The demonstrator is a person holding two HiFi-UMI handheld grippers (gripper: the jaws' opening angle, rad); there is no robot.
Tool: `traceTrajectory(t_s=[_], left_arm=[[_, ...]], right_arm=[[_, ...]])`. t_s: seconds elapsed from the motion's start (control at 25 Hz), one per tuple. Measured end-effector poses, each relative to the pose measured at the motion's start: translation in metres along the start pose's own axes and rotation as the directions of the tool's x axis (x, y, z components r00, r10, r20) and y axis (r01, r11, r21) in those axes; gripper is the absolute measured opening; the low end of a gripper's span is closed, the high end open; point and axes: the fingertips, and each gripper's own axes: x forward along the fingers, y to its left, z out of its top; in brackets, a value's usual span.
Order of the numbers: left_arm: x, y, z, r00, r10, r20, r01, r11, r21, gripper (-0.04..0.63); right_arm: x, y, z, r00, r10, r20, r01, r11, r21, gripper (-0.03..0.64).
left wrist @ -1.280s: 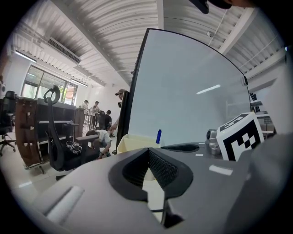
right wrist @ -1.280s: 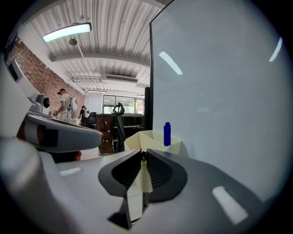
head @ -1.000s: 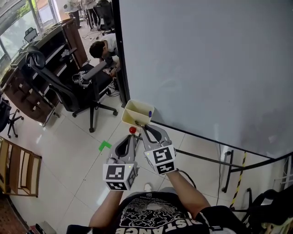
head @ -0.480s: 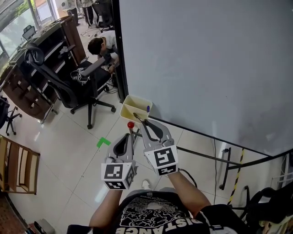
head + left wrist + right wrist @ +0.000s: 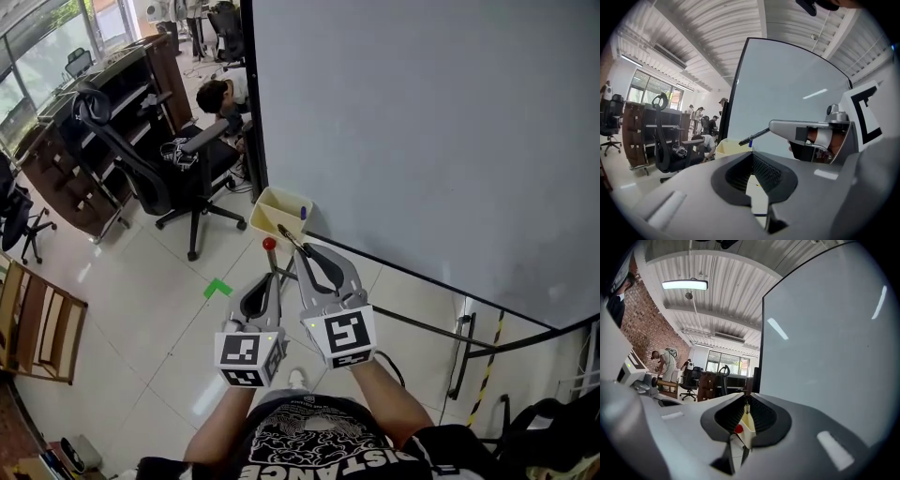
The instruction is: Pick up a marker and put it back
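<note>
Two hand-held grippers are held out side by side in front of a whiteboard (image 5: 422, 141). The right hand-held gripper (image 5: 298, 251) has its jaws closed almost together on a dark marker (image 5: 286, 236), pinched at the very tips. The marker's free end sticks out forward and reaches the near rim of a yellow tray (image 5: 272, 200) fixed at the whiteboard's lower corner. A blue-capped marker (image 5: 303, 213) stands in that tray against the board side. The left hand-held gripper (image 5: 267, 279) sits just beside the right one and a little farther back, its jaw tips meeting with nothing between them. A red ball (image 5: 269, 244) shows just ahead of its tips, near the tray. An office chair (image 5: 150, 159) stands on the floor (image 5: 141, 309) to the left.
</note>
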Motion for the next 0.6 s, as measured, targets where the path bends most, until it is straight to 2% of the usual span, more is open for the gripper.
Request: traceTrajectory(t_s=[0.6], left_arm=[[-0.049,-0.066,0.012,0.996,0.029,0.081,-0.03,0.999,0.019,0.005]], right_arm=[[-0.108,0.012,0.039,0.995,0.055,0.08,-0.053,0.998,-0.022,0.035]])
